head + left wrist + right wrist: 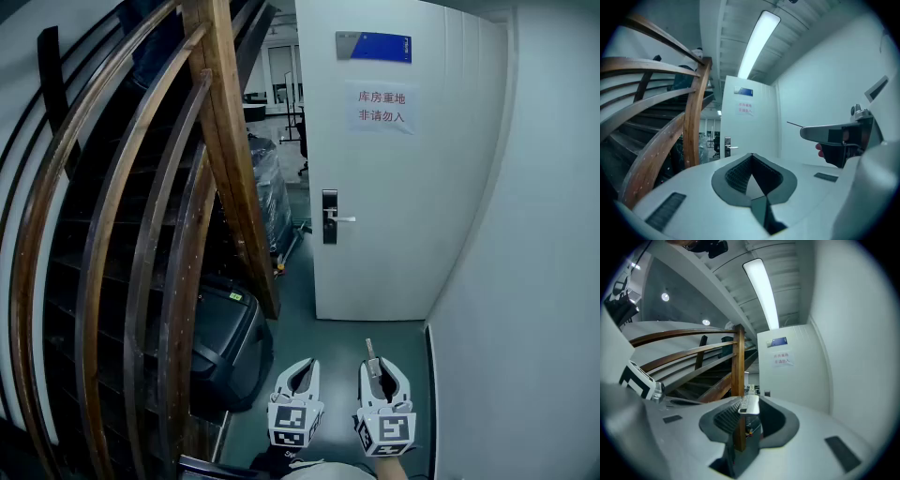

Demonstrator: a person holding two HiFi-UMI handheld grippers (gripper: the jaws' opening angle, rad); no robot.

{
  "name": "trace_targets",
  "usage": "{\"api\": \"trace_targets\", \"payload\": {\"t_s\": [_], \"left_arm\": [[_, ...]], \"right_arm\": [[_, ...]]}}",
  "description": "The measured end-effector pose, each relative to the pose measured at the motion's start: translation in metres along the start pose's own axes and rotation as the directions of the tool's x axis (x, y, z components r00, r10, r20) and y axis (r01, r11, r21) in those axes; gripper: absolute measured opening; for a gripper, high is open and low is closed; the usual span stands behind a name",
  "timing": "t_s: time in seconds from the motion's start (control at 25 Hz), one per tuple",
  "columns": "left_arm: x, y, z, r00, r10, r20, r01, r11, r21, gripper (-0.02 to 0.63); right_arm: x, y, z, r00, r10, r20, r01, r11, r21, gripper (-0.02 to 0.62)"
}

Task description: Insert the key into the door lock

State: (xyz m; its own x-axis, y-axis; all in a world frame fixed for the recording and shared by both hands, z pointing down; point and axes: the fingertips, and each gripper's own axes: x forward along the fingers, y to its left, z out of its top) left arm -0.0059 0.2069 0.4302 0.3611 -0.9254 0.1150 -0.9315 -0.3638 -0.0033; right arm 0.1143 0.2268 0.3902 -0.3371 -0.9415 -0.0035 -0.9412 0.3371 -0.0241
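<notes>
The right claw grips a thin silver metal key (blade toward the white door). The left claw sits closed, empty.

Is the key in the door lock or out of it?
Out. The right hand-held gripper holds the key, well apart from the lock on the door.

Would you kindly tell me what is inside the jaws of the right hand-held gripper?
A key is clamped in the right hand-held gripper, its metal blade poking out forward. The rest of it is covered by the pads.
</notes>
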Motion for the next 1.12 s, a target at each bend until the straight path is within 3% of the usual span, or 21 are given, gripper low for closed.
{"api": "trace_targets", "payload": {"t_s": [0.64, 0.92, 1.12], "left_arm": [[-0.003, -0.029, -0.013, 1.000, -0.011, -0.026, 0.010, 1.000, -0.026, 0.006], [0.004, -0.062, -0.026, 0.998, -0.039, -0.048, 0.037, 0.998, -0.041, 0.005], [0.000, -0.068, -0.034, 0.997, -0.016, -0.071, 0.012, 0.999, -0.044, 0.005]], "right_arm": [[-0.020, -0.009, -0.010, 1.000, 0.011, -0.016, -0.011, 1.000, 0.018, 0.118], [-0.036, -0.022, -0.016, 0.999, 0.028, -0.032, -0.027, 1.000, 0.016, 0.118], [-0.045, -0.028, -0.019, 0.998, 0.040, -0.041, -0.039, 0.999, 0.026, 0.118]]}}
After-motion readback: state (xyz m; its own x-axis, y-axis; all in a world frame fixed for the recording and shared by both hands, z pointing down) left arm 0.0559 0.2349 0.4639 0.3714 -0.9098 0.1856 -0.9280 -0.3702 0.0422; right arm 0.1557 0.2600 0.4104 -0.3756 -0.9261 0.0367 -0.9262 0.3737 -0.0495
